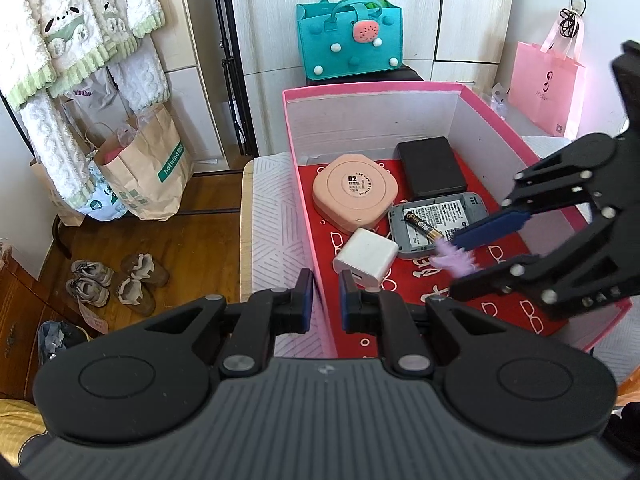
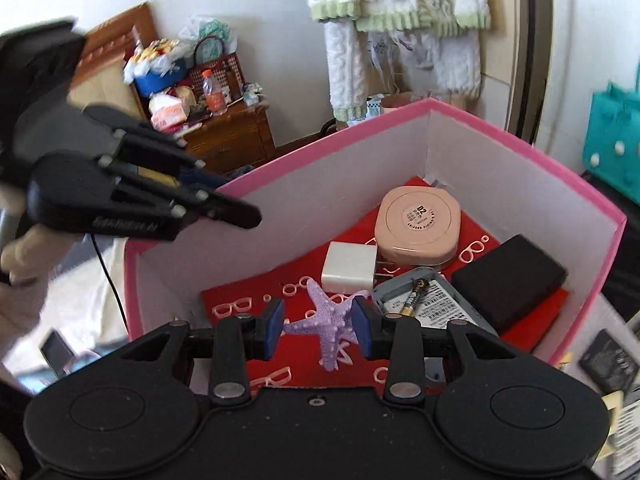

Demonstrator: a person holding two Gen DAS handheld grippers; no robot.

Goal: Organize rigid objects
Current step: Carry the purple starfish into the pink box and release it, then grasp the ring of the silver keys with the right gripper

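The right gripper pinches a purple starfish between its 2 blue pads, held above the red floor of the pink box, near the box's near side. The left gripper is pressed onto the box's left wall, its pads either side of the pink rim. Inside lie a peach case, a white charger, a black block at the far right, and a grey device with a battery on it.
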